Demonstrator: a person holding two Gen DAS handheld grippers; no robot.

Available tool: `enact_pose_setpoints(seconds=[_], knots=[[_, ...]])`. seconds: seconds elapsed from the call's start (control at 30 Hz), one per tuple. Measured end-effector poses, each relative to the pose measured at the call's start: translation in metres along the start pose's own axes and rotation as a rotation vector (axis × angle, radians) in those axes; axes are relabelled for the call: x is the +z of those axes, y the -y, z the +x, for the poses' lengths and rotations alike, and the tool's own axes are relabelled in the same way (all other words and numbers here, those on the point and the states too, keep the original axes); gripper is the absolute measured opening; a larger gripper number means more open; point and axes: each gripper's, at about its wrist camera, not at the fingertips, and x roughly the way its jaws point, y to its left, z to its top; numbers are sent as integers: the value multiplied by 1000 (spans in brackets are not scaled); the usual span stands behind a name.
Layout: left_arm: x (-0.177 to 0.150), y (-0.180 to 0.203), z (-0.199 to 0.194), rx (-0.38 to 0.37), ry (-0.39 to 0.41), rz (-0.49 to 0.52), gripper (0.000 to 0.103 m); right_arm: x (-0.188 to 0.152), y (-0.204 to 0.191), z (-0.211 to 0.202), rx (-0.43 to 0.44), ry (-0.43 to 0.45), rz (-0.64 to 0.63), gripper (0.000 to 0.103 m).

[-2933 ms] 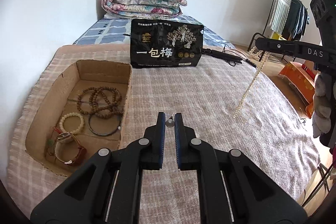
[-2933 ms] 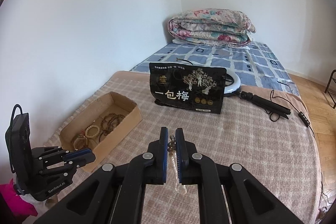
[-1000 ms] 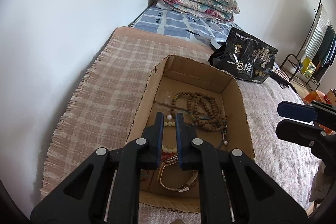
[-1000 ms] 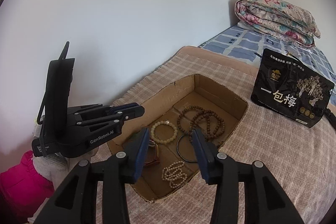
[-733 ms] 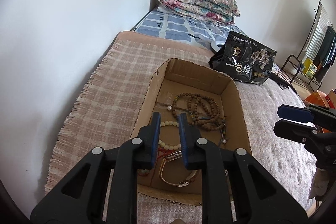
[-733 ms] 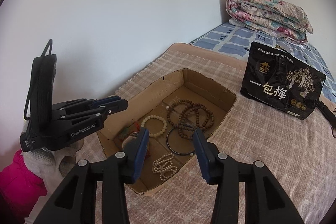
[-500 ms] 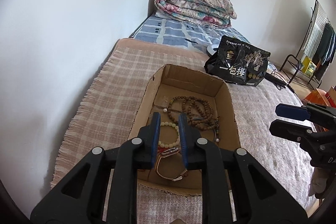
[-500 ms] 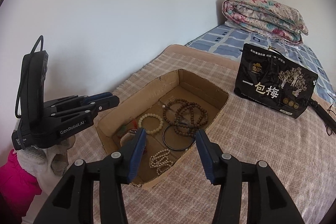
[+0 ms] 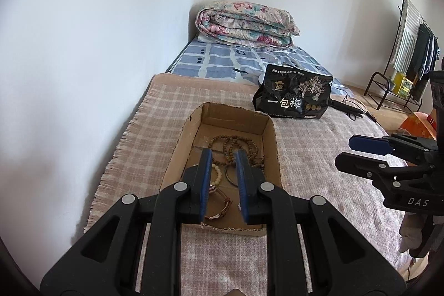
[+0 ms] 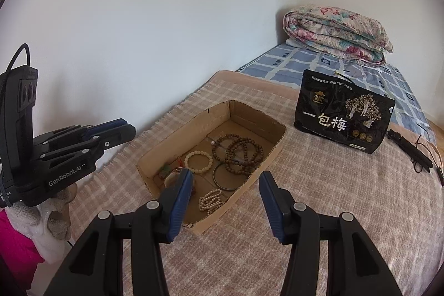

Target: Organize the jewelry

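An open cardboard box [image 9: 273, 146] [image 10: 266, 157] lies on the checked blanket. Inside are brown wooden bead strands [image 10: 238, 151] [image 9: 244, 146], a cream bead bracelet [image 10: 198, 161], a dark bangle [image 10: 226, 181], a small heap of pearl beads [image 10: 211, 199] and a watch [image 9: 219, 201]. My left gripper [image 9: 223, 154] [image 10: 130, 131] hangs above the box's near end, its jaws a narrow gap apart with nothing in it. My right gripper [image 10: 225, 173] [image 9: 345, 153] is open wide over the box's near right corner and holds nothing.
A black snack bag [image 9: 294, 99] [image 10: 344, 121] stands beyond the box. A folded floral quilt [image 9: 244, 24] lies at the bed's far end. A black tripod with a cable [image 10: 410, 151] lies at the right. A wall runs along the left. A clothes rack [image 9: 410, 46] stands far right.
Both grippers have drawn back and up from the box, which now looks smaller. The right jaws have spread wider. The pearl strand, earlier hanging from the right gripper, now lies in the box.
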Motion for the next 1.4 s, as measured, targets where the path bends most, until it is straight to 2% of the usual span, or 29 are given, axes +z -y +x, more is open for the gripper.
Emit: enact_pose_setpoints(seconds=[0.4, 0.47, 0.5, 0.53, 0.63, 0.73, 0.77, 0.83, 0.93, 1.07, 1.3, 1.4], knots=[[-9, 27, -64, 32, 75, 37, 17, -24, 10, -47, -92, 53, 46, 65], [-13, 29, -71, 32, 81, 34, 30, -25, 12, -55, -112, 68, 55, 68], [-15, 30, -73, 34, 85, 33, 42, -27, 13, -59, -119, 75, 62, 69], [-18, 32, -77, 36, 91, 34, 46, -28, 13, -63, -125, 81, 68, 72], [-26, 38, -85, 55, 96, 45, 46, -31, 11, -71, -155, 95, 73, 83], [-34, 45, -91, 77, 96, 67, 47, -32, 10, -80, -178, 118, 76, 88], [-36, 47, -93, 82, 96, 72, 50, -33, 10, -83, -183, 125, 78, 90], [-40, 50, -99, 87, 106, 67, 69, -34, 8, -88, -197, 137, 75, 94], [-46, 53, -109, 95, 127, 43, 78, -36, 6, -94, -228, 162, 72, 103], [-50, 56, -117, 114, 133, 32, 80, -37, 4, -100, -247, 187, 72, 103], [-55, 59, -127, 165, 154, 40, 100, -40, 6, -105, -263, 204, 84, 103], [-54, 58, -130, 189, 166, 24, 103, -40, 7, -106, -268, 206, 77, 103]])
